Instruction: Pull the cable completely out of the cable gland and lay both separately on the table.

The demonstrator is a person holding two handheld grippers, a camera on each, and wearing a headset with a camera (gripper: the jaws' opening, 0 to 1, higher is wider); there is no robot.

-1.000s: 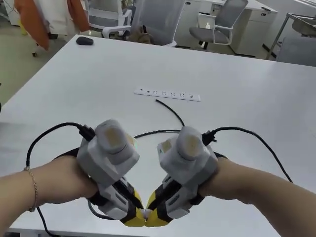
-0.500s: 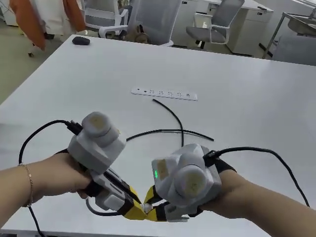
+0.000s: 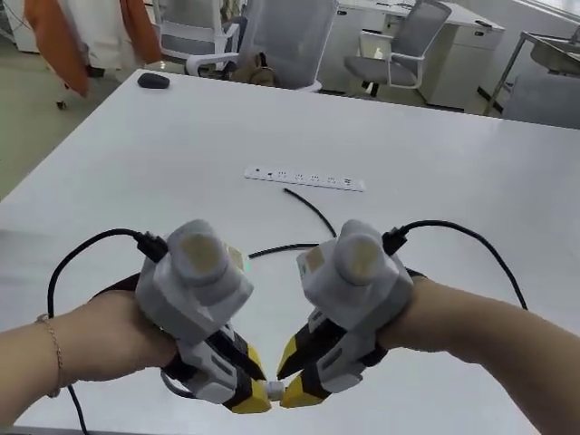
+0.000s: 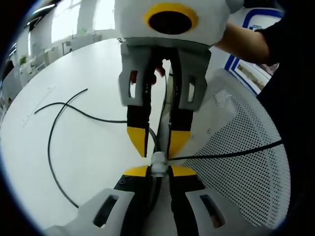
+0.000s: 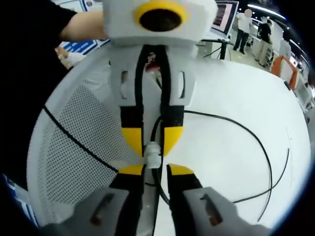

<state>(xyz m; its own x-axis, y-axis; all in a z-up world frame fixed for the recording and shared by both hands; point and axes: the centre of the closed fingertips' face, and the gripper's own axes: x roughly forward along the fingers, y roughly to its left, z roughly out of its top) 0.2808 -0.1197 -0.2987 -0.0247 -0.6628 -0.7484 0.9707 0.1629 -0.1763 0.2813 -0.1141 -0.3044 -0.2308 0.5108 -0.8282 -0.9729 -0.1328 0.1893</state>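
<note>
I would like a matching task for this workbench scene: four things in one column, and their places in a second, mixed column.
Things:
1 cable gland
2 power strip
3 computer mouse
4 black cable

Places:
a far left corner of the table
b mid-table, lying straight
c pinched, nearest the camera
d curving over the tabletop

Pairs: 1-c; 2-b; 3-a; 4-d

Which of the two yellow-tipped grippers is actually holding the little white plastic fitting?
The left gripper: the white cable gland sits between its tips. The right gripper, facing it, is shut on the black cable just beside the gland.
</note>
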